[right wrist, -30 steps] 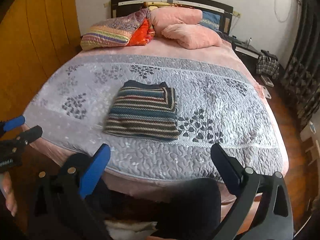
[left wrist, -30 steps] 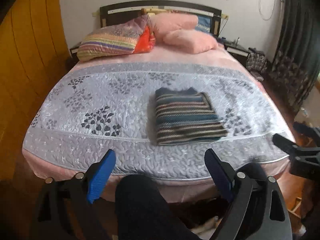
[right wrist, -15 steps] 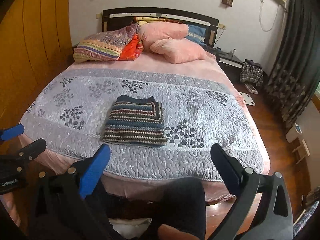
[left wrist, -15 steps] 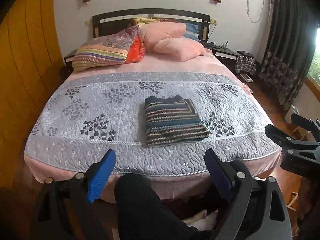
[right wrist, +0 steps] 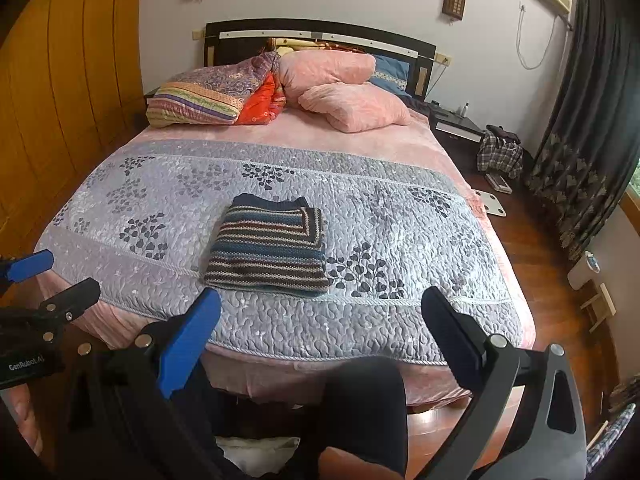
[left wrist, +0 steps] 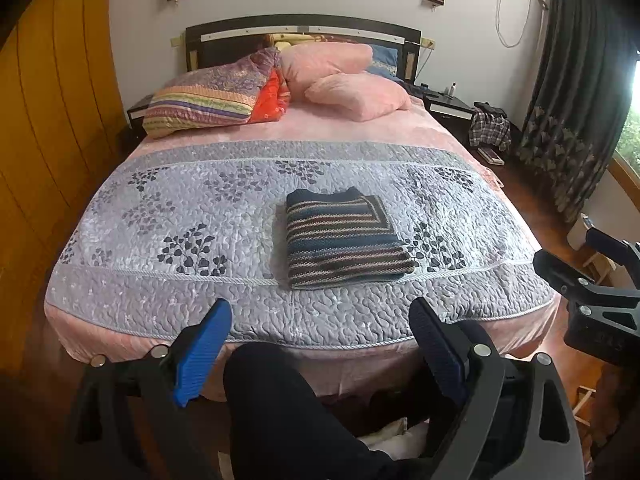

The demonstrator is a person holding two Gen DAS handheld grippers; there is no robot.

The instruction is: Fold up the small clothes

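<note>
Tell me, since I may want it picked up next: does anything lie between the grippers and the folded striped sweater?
Nothing visible does. The striped sweater lies alone on the grey quilt; only bare quilt separates it from the left gripper and right gripper, both with jaws open.

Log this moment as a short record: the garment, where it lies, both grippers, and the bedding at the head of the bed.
garment: striped sweater, folded into a neat rectangle
location: on the grey quilt, near the foot of the bed
left gripper: open, empty, off the bed
right gripper: open, empty, off the bed
contact with garment: none
head of bed: pink pillows, striped folded blanket
</note>
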